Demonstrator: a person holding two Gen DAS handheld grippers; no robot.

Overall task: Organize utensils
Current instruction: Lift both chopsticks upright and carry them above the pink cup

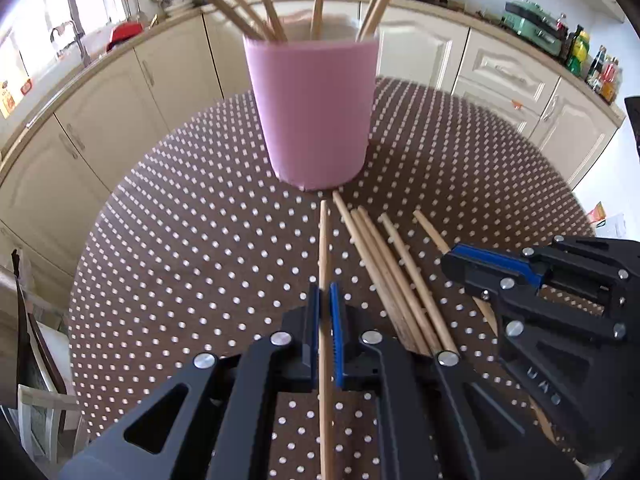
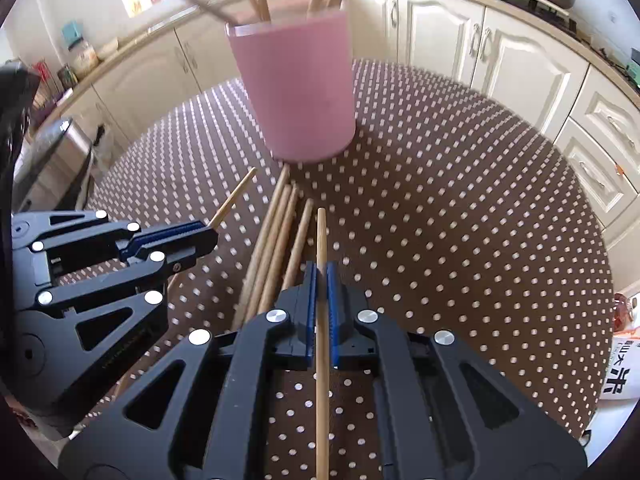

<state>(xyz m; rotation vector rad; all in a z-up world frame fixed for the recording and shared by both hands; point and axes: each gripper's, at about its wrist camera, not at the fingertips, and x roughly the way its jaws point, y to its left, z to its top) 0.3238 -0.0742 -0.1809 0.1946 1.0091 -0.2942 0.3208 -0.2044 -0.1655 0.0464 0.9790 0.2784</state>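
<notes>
A pink cup (image 1: 316, 112) stands on the brown dotted table (image 1: 180, 240) with several wooden chopsticks upright in it; it also shows in the right wrist view (image 2: 300, 88). My left gripper (image 1: 325, 292) is shut on one chopstick (image 1: 323, 240) that points at the cup's base. My right gripper (image 2: 321, 276) is shut on another chopstick (image 2: 321, 236). Several loose chopsticks (image 1: 388, 272) lie on the table between the two grippers, also seen in the right wrist view (image 2: 276, 240). The right gripper (image 1: 452, 260) shows at the right of the left view, the left gripper (image 2: 212, 232) at the left of the right view.
Cream kitchen cabinets (image 1: 500, 68) and a counter ring the round table. Bottles (image 1: 600, 68) and a green appliance (image 1: 532, 24) stand on the counter at right. A chair (image 1: 36, 320) is at the table's left edge. A printed packet (image 2: 620, 368) lies at the table's right edge.
</notes>
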